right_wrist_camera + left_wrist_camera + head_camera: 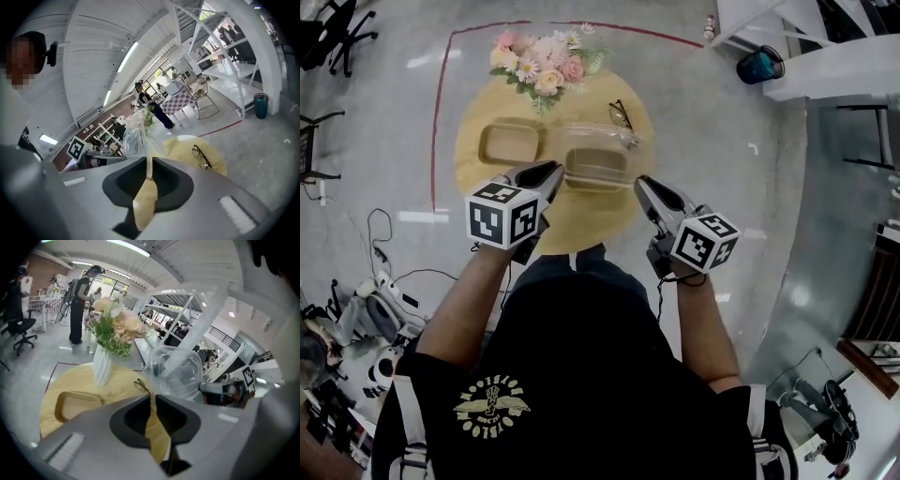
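1. The left gripper [553, 172] has its jaws nearly shut, pinching the clear lid's [598, 148] 9 o'clock rim.
2. The right gripper [643, 184] has its jaws shut on the lid's 3 o'clock rim.
3. The lid is mid-worktop [473, 117], with the tray [511, 142] just beside it at 9 o'clock.
4. The glasses [621, 114] lie at 1 o'clock and the flowers [546, 61] stand at the 12 o'clock edge.
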`<control>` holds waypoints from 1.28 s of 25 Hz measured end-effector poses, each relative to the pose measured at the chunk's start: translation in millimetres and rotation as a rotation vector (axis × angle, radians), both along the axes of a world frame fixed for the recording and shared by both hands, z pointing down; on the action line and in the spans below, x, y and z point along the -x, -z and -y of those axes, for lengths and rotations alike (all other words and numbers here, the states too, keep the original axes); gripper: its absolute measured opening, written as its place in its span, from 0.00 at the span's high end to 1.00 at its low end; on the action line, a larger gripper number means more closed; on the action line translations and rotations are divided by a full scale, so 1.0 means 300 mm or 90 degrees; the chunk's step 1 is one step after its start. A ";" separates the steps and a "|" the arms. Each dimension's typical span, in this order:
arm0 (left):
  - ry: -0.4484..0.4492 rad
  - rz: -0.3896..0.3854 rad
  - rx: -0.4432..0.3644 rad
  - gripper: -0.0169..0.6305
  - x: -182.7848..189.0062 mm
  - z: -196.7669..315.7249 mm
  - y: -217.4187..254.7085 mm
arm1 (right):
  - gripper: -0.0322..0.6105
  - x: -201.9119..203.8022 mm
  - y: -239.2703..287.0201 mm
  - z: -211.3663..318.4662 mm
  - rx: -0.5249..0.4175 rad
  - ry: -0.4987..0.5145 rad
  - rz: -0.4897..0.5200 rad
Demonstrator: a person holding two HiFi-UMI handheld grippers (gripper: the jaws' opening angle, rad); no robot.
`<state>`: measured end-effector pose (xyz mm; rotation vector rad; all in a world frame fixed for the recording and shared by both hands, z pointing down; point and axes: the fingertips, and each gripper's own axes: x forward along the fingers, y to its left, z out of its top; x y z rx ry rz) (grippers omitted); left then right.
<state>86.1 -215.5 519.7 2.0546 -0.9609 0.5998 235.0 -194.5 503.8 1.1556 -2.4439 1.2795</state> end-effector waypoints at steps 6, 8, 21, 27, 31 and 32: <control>0.008 0.007 0.045 0.92 0.001 -0.015 -0.136 | 0.89 0.001 -0.122 -0.013 0.041 0.000 -0.012; 0.011 0.012 0.061 0.92 0.004 -0.020 -0.182 | 0.89 0.003 -0.168 -0.018 0.057 0.000 -0.012; 0.014 0.029 0.170 0.92 0.008 -0.077 -0.415 | 0.89 -0.002 -0.414 -0.052 0.161 -0.004 -0.021; 0.006 0.031 0.215 0.92 -0.018 -0.110 -0.505 | 0.89 -0.031 -0.530 -0.081 0.227 -0.029 -0.008; 0.010 0.031 0.252 0.92 -0.024 -0.133 -0.574 | 0.89 -0.033 -0.600 -0.096 0.270 -0.043 -0.002; 0.011 0.033 0.259 0.92 -0.024 -0.136 -0.589 | 0.89 -0.035 -0.619 -0.098 0.276 -0.045 -0.004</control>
